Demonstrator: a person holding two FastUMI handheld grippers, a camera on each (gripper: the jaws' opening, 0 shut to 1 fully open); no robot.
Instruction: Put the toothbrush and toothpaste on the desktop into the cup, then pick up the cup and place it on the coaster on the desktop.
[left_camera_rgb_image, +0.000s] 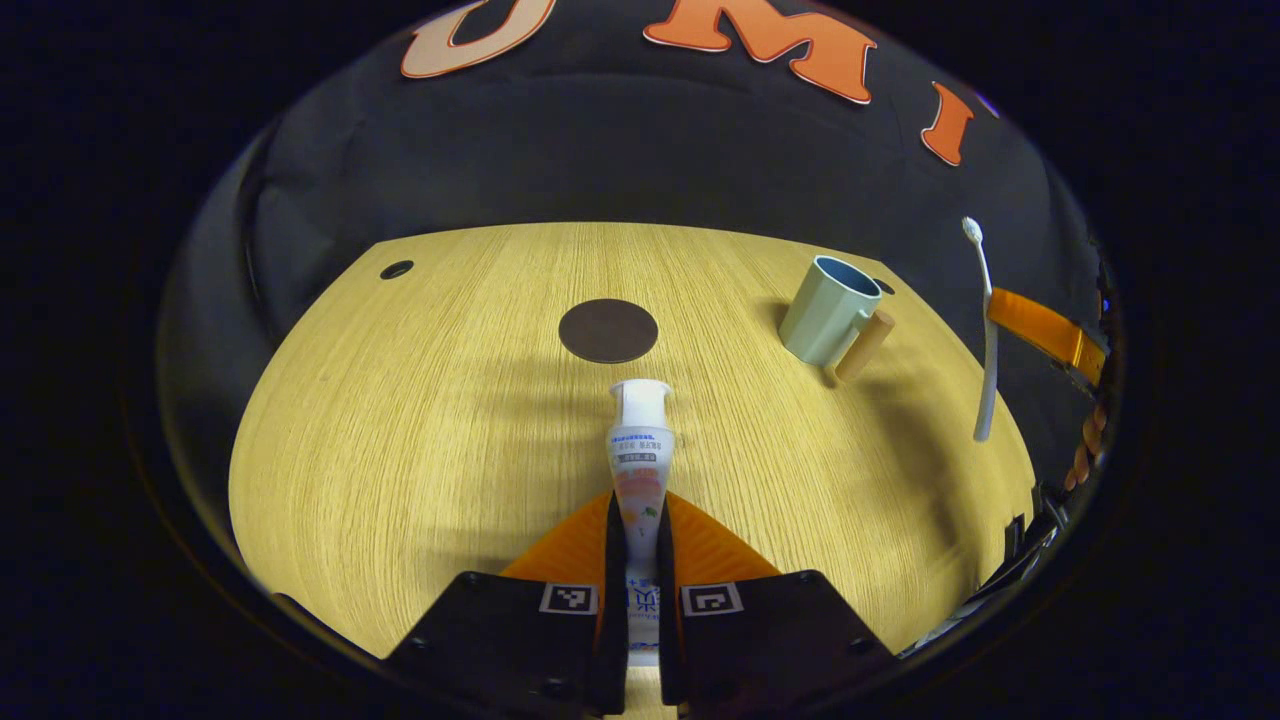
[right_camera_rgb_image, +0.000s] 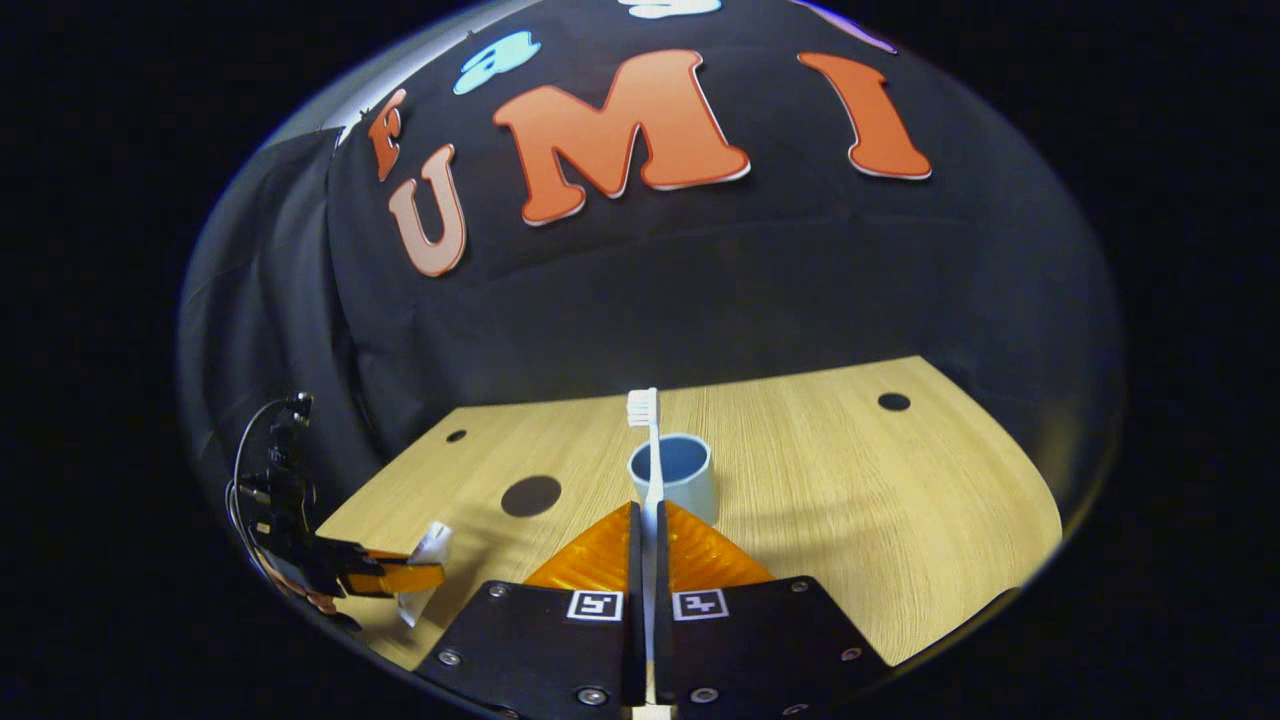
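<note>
Toothpaste, a small white plastic tube with a printed label and a white cap (left_camera_rgb_image: 640, 450), sits pinched between the fingers of the left gripper (left_camera_rgb_image: 641, 520), cap pointing forward and away from the hand, held above the pale wood-grain desktop (left_camera_rgb_image: 420, 420) rather than lying on it. That lengthwise hold looks chosen so the tube can be tipped cap-first into the cup. The slim white toothbrush (right_camera_rgb_image: 650, 470) is likewise clamped between the fingers of the right gripper (right_camera_rgb_image: 648, 540), its bristled head up and ahead, and in the right gripper view it lines up with the pale blue-green mug with a wooden handle (right_camera_rgb_image: 675, 475), which stands upright on the desktop with its mouth open (nothing inside it, as far as I can tell). From the left gripper view the mug (left_camera_rgb_image: 830, 310) stands well to the right of the round dark-brown coaster (left_camera_rgb_image: 608, 330), which lies flat and bare near the middle of the desktop. Both items seem lifted and ready, so dropping them in is likely the next step; the coaster move comes after.
</note>
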